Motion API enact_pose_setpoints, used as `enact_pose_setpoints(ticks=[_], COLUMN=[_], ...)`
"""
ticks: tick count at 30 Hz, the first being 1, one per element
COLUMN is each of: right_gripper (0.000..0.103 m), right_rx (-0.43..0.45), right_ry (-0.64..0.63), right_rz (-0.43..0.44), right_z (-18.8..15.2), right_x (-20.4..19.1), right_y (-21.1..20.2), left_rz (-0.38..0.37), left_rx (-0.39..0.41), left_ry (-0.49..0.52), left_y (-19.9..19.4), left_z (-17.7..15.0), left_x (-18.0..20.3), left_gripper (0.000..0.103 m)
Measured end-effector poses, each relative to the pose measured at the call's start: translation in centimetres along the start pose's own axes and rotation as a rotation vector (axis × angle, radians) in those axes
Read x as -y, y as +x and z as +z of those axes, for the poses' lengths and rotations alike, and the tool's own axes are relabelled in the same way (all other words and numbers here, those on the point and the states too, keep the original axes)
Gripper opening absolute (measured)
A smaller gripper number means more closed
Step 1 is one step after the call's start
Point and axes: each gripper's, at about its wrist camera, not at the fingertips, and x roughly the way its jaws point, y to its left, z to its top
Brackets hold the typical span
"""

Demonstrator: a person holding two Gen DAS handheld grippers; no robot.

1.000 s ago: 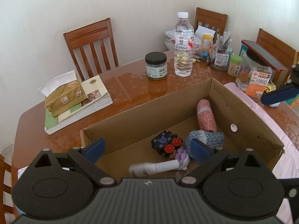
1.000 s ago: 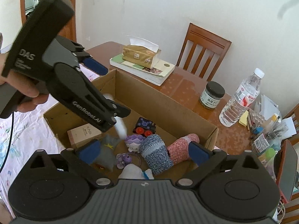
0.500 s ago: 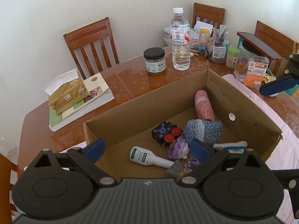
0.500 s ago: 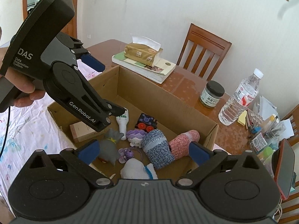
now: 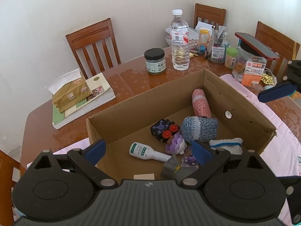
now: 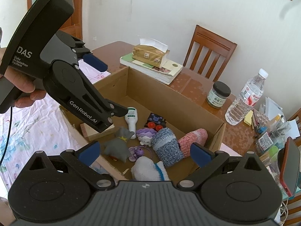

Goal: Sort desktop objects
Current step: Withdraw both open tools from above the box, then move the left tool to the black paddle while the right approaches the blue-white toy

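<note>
1. The box (image 5: 143, 103) is an open brown cardboard carton on a wooden table (image 5: 131, 79), its near end over a pink floral cloth (image 6: 37, 116).
2. On the box floor lies a white bottle (image 5: 148, 151) with a green label, on its side, near the left of the pile.
3. Just right of it sit a purple knit toy (image 5: 175, 144) and a black cube (image 5: 162, 129) with two red caps; they look to be touching.
4. Farther right, a blue knit roll (image 5: 199, 129) lies across the near end of a pink knit roll (image 5: 200, 103), which points toward the far wall.
5. A white sock (image 5: 225, 145) with a blue stripe lies near the right wall, and a grey plush (image 6: 117, 145) lies at the near side.
6. The left gripper (image 5: 148, 148) hangs above the near left part of the box, its fingers wide apart with nothing between them.
7. The right gripper (image 6: 144, 151) hovers over the near right corner, fingers also spread and empty.
8. In the right wrist view, the left gripper's body hides part of a tan block (image 6: 97, 131) and the bottle's far end.
9. In the left wrist view, only a blue pad (image 5: 277, 94) of the right gripper shows at the right edge.
10. A small purple item (image 6: 137, 151) beside the plush is too small to make out.
11. On the far table stand a tissue pack (image 5: 70, 94) on a book (image 5: 84, 103), a dark-lidded jar (image 5: 155, 61) and a water bottle (image 5: 179, 41).
</note>
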Motion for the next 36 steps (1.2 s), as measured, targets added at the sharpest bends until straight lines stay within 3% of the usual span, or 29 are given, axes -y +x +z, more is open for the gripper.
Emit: enact_pose_setpoints(ticks=[36], right_gripper=[0.103], right_rx=[-0.038], right_ry=[0.046], right_rz=[0.121], right_z=[-6.9], right_x=[-2.2], right_y=[-2.3], left_rz=[-0.055], left_rx=[0.049], left_ry=[0.085], left_y=[-7.4], left_z=[-5.8], left_x=[3.6], left_gripper=[0.098])
